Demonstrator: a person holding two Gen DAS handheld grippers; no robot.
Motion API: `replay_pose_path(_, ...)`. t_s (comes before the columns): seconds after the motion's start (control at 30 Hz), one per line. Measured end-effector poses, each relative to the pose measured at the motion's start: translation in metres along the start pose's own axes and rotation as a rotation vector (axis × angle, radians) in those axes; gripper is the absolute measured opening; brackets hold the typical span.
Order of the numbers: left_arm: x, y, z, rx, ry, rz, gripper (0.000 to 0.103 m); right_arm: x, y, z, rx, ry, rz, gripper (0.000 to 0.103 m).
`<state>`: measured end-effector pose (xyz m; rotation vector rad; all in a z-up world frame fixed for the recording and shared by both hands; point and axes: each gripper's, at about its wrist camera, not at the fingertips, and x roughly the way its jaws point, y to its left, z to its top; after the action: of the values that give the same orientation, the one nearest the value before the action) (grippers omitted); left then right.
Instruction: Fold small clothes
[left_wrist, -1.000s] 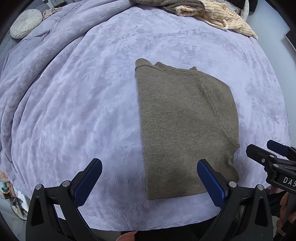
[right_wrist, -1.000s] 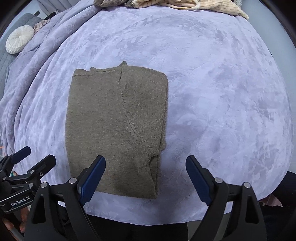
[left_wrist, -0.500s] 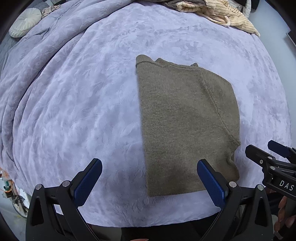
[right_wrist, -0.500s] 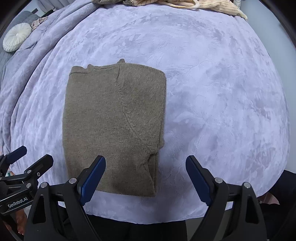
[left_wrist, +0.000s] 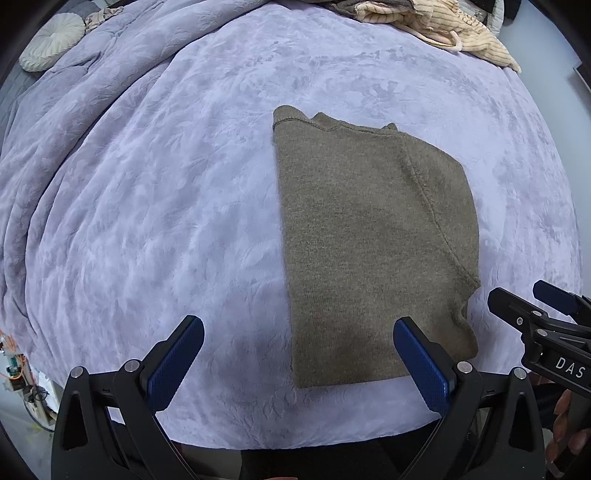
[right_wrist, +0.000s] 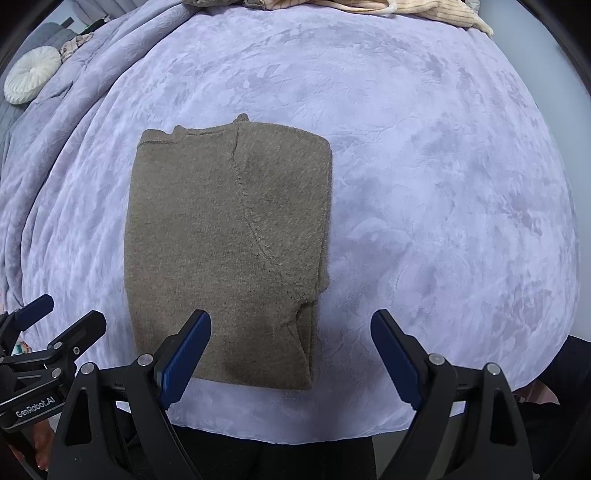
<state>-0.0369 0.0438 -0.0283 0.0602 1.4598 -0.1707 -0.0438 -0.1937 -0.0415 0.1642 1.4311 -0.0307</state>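
Note:
An olive-brown knit garment lies folded into a flat rectangle on the lavender bedspread, its near hem close to the bed's front edge. My left gripper is open above the hem's left corner, holding nothing; its right pad overlaps the fabric in view. My right gripper is open over the garment's lower right corner, also with nothing in it. Each gripper shows at the side of the other's view: the right gripper and the left gripper.
A pile of cream striped and grey clothes lies at the far edge of the bed. A round white cushion sits far left on bunched covers. The bed's front edge runs just under the grippers.
Both grippers have stayed open and edged slightly back and up from the garment; the garment has not moved on the bed.

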Motion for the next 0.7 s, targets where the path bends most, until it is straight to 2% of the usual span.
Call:
replay_pose_path(0.5,-0.0015,0.0011,-0.0001,-0.001,0.003,0.002,0.103,0.001,0.0025,-0.0008,-0.001,0.004,-0.002,0.09)
replay_pose_path(0.7,-0.0011,0.0016,-0.0001,-0.003,-0.002,0.024,0.103,0.0012,0.0027,-0.0004,0.0,0.006,-0.002,0.09)
